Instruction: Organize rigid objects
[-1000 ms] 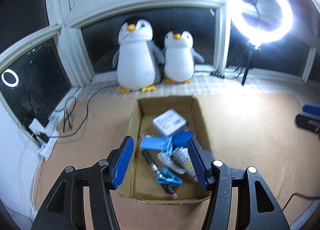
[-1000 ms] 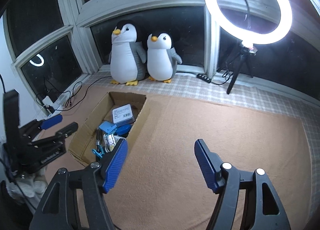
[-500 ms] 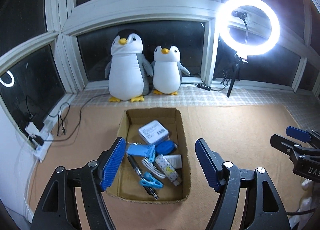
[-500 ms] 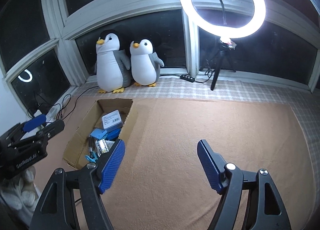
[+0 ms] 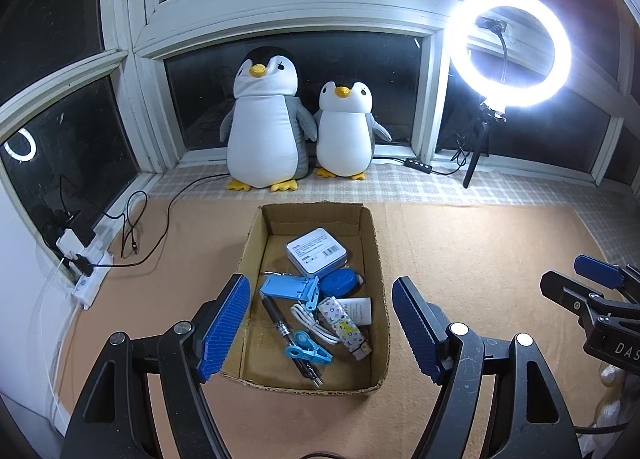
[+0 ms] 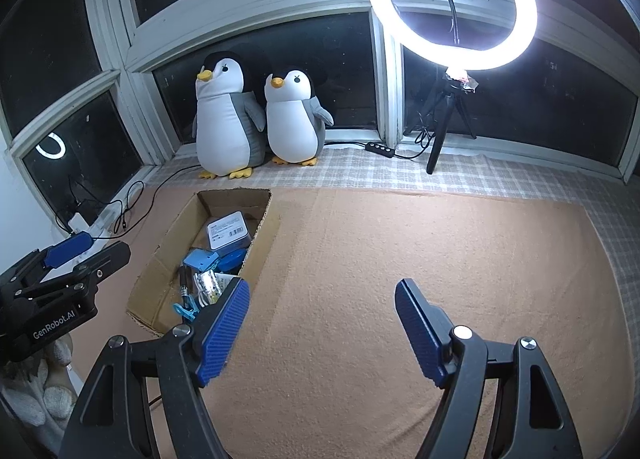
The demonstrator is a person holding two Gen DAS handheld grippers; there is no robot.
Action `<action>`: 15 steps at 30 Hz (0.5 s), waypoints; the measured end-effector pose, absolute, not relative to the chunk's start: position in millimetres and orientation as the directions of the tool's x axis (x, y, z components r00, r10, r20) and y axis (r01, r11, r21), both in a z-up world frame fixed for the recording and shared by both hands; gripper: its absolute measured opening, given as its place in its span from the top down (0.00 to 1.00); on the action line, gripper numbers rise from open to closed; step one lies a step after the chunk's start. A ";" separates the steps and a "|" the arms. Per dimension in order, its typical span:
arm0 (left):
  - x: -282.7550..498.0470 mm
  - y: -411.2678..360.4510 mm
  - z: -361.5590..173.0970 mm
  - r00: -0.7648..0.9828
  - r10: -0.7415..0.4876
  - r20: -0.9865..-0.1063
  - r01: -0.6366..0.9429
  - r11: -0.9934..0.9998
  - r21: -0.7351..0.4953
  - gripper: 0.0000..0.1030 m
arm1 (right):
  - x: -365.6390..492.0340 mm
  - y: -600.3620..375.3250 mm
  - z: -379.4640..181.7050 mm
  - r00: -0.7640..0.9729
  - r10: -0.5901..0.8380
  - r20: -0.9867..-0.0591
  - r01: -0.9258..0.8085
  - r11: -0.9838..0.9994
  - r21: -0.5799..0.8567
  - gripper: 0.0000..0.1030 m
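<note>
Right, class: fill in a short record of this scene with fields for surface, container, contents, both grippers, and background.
surface: tan mat
container: open cardboard box on the mat
contents: white square case, light blue folding stand, round blue case, black pen, blue clip, white cable, patterned tube
left gripper: opening, nothing between its fingers, above the box
right gripper: open, empty, over bare mat
background: two plush penguins, lit ring light
</note>
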State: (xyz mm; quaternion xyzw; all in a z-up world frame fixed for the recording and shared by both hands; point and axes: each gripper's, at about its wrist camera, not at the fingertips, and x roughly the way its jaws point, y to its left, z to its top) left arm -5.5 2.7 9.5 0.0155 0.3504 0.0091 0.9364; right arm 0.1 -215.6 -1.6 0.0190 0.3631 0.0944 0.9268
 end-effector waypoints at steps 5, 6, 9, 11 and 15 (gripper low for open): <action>-4.1 2.2 9.6 0.750 0.034 -0.660 -0.010 0.999 0.041 0.25 | 1.0 -217.4 -2.9 0.718 0.188 -0.671 -0.157 0.982 0.107 0.30; -3.8 2.3 9.2 0.749 0.035 -0.662 -0.011 0.999 0.041 0.25 | 0.9 -218.0 -2.9 0.718 0.188 -0.671 -0.155 0.982 0.108 0.30; -2.8 1.6 9.1 0.747 0.035 -0.664 -0.009 0.999 0.042 0.25 | 1.3 -218.4 -3.0 0.718 0.187 -0.670 -0.155 0.982 0.108 0.30; -2.1 1.9 9.3 0.745 0.034 -0.666 -0.010 0.999 0.040 0.25 | 1.7 -218.6 -3.2 0.717 0.188 -0.672 -0.156 0.982 0.109 0.30; -1.0 3.1 8.4 0.742 0.037 -0.669 -0.012 0.999 0.041 0.25 | 1.3 -218.5 -3.2 0.715 0.189 -0.672 -0.158 0.981 0.109 0.30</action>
